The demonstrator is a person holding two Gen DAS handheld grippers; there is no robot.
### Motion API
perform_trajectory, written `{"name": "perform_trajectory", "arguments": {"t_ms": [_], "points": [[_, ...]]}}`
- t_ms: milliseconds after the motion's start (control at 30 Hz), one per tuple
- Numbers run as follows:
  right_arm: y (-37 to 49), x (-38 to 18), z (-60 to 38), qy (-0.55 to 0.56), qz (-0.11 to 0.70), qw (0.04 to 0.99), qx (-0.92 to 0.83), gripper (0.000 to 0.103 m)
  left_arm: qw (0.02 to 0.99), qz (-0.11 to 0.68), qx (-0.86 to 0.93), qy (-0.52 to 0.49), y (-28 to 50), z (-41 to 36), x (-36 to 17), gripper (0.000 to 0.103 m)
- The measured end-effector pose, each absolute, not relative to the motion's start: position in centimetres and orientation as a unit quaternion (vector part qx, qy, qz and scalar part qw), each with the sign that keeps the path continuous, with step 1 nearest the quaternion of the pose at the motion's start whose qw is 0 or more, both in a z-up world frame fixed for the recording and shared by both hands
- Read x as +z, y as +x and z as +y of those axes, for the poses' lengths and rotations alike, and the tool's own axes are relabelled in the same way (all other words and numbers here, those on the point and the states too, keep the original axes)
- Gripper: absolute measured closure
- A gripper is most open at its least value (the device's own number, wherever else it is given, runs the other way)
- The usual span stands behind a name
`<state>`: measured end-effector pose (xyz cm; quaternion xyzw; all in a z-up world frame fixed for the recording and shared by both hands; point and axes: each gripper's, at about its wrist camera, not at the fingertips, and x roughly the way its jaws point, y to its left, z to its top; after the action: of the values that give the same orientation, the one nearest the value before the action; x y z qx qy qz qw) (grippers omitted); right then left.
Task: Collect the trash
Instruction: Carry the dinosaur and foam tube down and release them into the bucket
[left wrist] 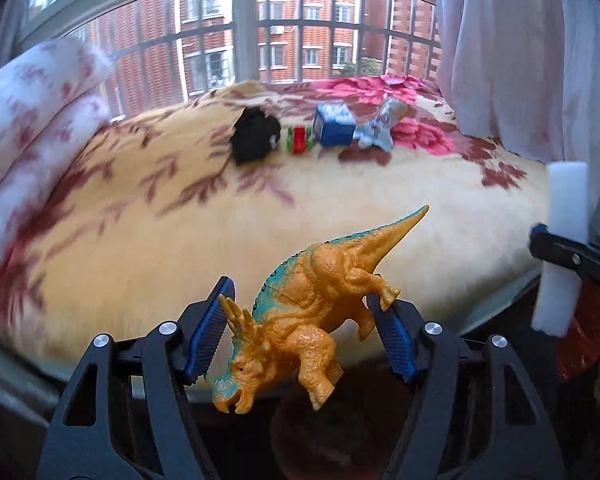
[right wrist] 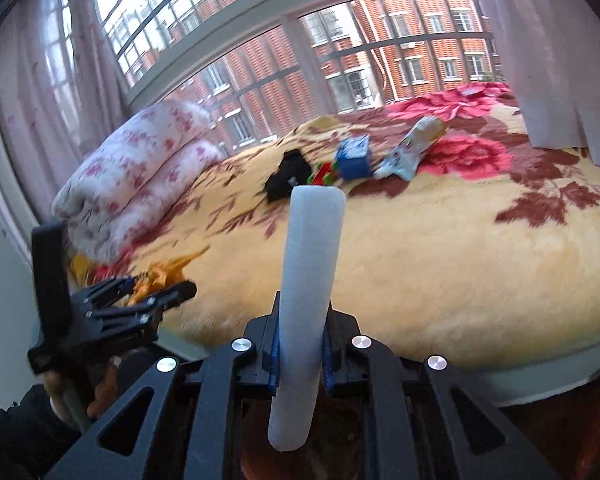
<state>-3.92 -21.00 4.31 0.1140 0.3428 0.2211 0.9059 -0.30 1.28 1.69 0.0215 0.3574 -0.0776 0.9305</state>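
My left gripper point(left wrist: 300, 300) is shut on an orange and teal toy dinosaur point(left wrist: 320, 276), held head-down over the near edge of the bed; its horned head rests against the left pad and a leg against the right pad. The right wrist view shows that gripper point(right wrist: 168, 288) low at the left with the dinosaur point(right wrist: 160, 276) in it. My right gripper point(right wrist: 303, 308) is shut on a white foam strip point(right wrist: 314, 248) that stands upright between the jaws. It appears too at the right edge of the left wrist view, where the foam strip point(left wrist: 568, 208) is pinched across its middle.
On the floral blanket point(left wrist: 220, 220) near the window lie a black cloth point(left wrist: 256, 140), a small red and green toy point(left wrist: 299, 140), a blue carton point(left wrist: 334, 126) and a crumpled light-blue wrapper point(left wrist: 380, 128). A folded quilt point(left wrist: 32, 128) is at left, a sheer curtain point(left wrist: 520, 60) at right.
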Motion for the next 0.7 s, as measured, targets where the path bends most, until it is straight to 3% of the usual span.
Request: {"name": "perform_trajectory", "arguments": {"t_ms": [367, 700], "points": [[-9.9, -1.1, -18.6, 0.076, 0.385, 0.897, 0.203, 0.088, 0.908, 0.414, -0.066, 0.012, -6.7, 1.3, -5.3, 0.036], [-10.7, -3.8, -18.9, 0.086, 0.416, 0.879, 0.218, 0.088, 0.905, 0.422, -0.057, 0.009, -7.6, 1.1, -6.1, 0.036]]}}
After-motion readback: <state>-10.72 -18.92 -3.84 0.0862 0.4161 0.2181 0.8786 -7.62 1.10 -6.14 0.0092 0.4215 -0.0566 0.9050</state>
